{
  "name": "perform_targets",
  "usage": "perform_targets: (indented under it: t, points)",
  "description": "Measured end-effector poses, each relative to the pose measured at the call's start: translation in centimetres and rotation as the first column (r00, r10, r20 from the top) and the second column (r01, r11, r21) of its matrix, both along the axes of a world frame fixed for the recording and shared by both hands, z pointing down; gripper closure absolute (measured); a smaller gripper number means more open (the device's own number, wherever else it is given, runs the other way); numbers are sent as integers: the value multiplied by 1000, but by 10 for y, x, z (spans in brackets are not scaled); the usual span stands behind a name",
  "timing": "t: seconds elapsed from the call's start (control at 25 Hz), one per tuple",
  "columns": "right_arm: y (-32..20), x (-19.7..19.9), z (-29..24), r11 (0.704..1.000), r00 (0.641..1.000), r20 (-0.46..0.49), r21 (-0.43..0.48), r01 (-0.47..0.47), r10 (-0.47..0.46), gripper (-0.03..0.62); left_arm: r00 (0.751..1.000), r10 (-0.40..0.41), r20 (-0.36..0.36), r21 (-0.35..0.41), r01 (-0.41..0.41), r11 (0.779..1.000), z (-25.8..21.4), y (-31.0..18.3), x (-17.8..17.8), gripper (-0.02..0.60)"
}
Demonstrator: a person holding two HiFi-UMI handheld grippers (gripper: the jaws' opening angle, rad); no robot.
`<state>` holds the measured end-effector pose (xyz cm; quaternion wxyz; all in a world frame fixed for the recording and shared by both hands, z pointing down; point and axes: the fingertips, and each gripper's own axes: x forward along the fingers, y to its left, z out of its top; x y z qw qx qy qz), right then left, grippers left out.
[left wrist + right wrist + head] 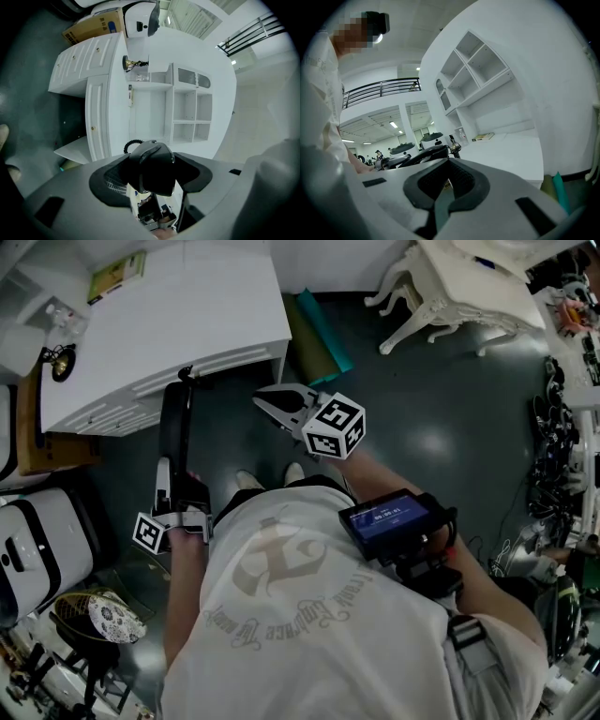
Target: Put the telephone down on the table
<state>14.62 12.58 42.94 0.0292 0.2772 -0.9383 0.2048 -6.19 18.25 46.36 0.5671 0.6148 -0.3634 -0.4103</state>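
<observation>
In the head view a black telephone handset (pixel 174 418) stretches out lengthwise toward the front edge of the white desk (pixel 197 324). My left gripper (pixel 173 472) is shut on it. In the left gripper view the handset's rounded end (pixel 153 171) fills the space between the jaws, and a bit of coiled cord (pixel 130 143) shows behind it. The handset hangs in the air short of the desk. My right gripper (pixel 277 401) hovers to the right of the handset, near the desk's corner. Its jaws look closed together with nothing in them (pixel 449 174).
A yellow-green book (pixel 117 277) lies on the desk, and a small black and gold object (pixel 60 362) stands at its left end. A shelf unit (pixel 187 112) rises behind the desk. A green roll (pixel 321 334), a carved white table (pixel 450 292), cables (pixel 562 456) and white machines (pixel 37 540) stand around.
</observation>
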Motion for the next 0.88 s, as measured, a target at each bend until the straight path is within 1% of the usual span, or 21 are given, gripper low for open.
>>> perform_targets:
  t: [0.2, 0.48, 0.88]
  points:
    - [-7, -13, -1, 1000, 1000, 2, -6, -3, 3, 579, 1000, -1, -2, -2, 1, 1000, 2, -3, -13, 304]
    - [-16, -41, -3, 1000, 1000, -2, -4, 14, -14, 579, 1000, -9, -4, 2, 9, 1000, 2, -11, -36, 304]
    - [-36, -85, 5, 1000, 999, -43, -7, 17, -17, 579, 999, -45, -12, -1, 45, 999, 7, -19, -81, 304]
